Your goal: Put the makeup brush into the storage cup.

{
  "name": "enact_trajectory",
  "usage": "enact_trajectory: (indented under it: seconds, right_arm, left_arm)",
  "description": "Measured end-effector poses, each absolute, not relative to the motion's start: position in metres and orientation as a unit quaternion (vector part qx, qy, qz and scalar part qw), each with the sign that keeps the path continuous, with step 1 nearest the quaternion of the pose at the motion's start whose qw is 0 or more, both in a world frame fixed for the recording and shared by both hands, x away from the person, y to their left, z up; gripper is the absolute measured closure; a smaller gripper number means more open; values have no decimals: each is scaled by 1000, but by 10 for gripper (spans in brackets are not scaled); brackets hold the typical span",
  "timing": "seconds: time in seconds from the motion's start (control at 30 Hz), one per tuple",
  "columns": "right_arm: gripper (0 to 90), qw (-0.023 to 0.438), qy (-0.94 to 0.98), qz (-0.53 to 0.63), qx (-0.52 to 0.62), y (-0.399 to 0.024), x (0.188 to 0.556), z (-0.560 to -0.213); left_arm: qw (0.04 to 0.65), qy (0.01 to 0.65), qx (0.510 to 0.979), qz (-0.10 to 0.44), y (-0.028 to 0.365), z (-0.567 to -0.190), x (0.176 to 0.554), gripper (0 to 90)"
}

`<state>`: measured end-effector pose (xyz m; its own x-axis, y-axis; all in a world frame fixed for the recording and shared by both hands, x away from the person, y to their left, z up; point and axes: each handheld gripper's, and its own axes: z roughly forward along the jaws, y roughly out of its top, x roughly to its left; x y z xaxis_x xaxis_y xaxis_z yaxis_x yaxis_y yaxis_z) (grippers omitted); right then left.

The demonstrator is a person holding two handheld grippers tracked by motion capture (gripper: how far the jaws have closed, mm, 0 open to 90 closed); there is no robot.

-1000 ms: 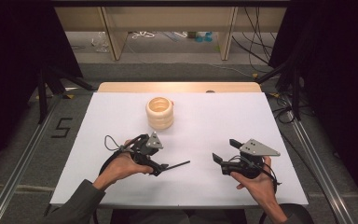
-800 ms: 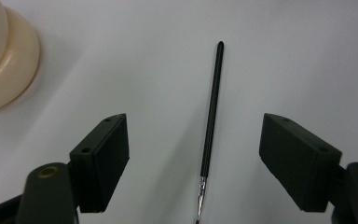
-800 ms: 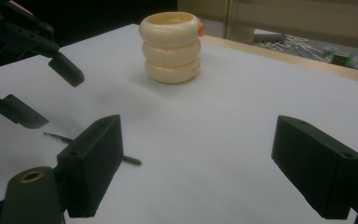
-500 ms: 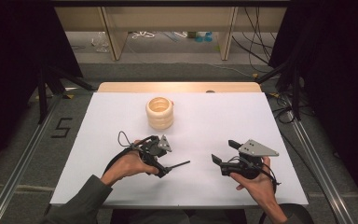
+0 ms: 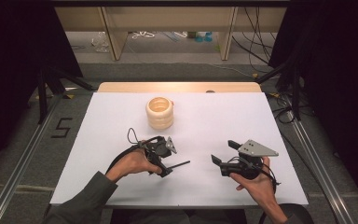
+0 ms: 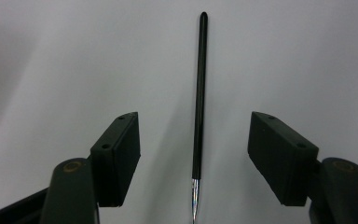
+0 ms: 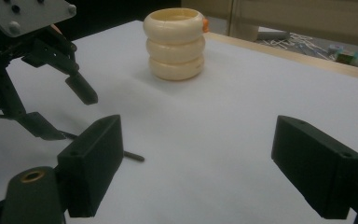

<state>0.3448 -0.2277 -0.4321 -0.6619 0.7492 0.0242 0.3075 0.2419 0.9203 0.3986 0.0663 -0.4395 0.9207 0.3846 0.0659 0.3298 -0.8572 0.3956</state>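
Because the thin black brush (image 6: pixel 199 93) lies flat on the white bench (image 5: pixel 270 121), between the apart jaws of the left gripper (image 5: pixel 170 169), it will take a careful pinch. Those jaws have just been closing, yet neither pad touches it. I would judge it very light, stiff and smooth, likely to roll or skid under one-sided pressure. The black handle, near the metal ferrule (image 6: pixel 195 191), looks the best place to hold. The right gripper (image 5: pixel 220 153) hovers well apart with its jaws wide and nothing between them. The cream ringed holder (image 5: pixel 159 112) stands upright farther back.
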Motion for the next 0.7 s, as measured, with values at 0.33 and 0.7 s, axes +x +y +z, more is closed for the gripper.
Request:
enact_trajectory:
  seconds: [0.33, 0.7]
  right_arm:
    - [179, 215, 758, 507, 350, -227, 345, -433]
    - [181, 211, 760, 507, 347, -226, 345, -433]
  left_arm:
    - [161, 173, 970, 59, 65, -445, 404, 467]
    - [143, 162, 975, 43, 62, -450, 405, 585]
